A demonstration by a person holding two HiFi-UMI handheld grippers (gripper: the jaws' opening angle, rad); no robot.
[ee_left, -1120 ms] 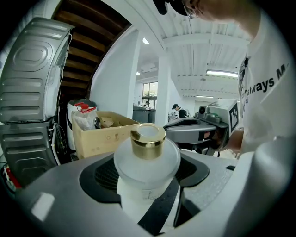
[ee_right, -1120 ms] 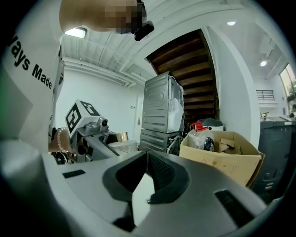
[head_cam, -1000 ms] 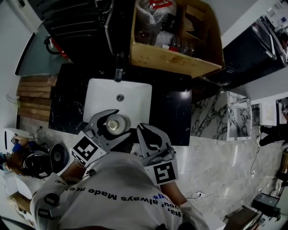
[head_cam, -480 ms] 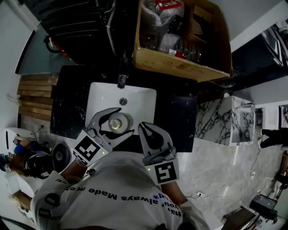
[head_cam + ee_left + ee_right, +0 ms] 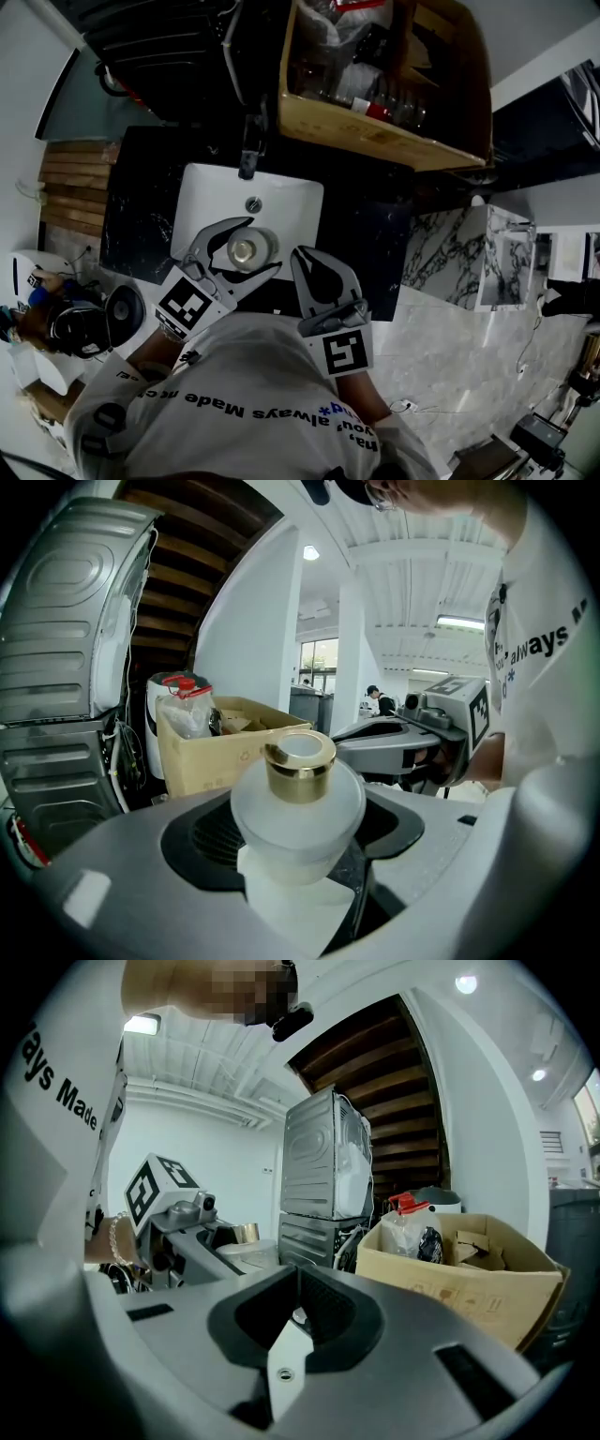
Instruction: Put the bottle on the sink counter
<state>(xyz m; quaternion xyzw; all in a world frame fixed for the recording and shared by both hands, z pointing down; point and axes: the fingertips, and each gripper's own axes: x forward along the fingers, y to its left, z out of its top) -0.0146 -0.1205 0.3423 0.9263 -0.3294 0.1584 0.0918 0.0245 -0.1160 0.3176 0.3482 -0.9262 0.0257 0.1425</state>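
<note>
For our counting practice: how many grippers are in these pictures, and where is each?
2. The left gripper is over the white sink, shut on the bottle. The right gripper is just right of it, jaws together, empty. None seems hidden.

A person wears a white T-shirt [image 5: 234, 412] with dark lettering printed across it. The left gripper [image 5: 262, 246] and right gripper [image 5: 303, 255] are matt grey, with broad curved jaws lined by black ribbed pads [image 5: 323, 1312]. A white strip with one small screw [image 5: 279, 1373] sits at the right jaws' seam. Each gripper carries a white cube with black square markers: left cube [image 5: 185, 307], right cube [image 5: 344, 352]. A pale beaded bracelet [image 5: 114, 1238] circles the left wrist.
</note>
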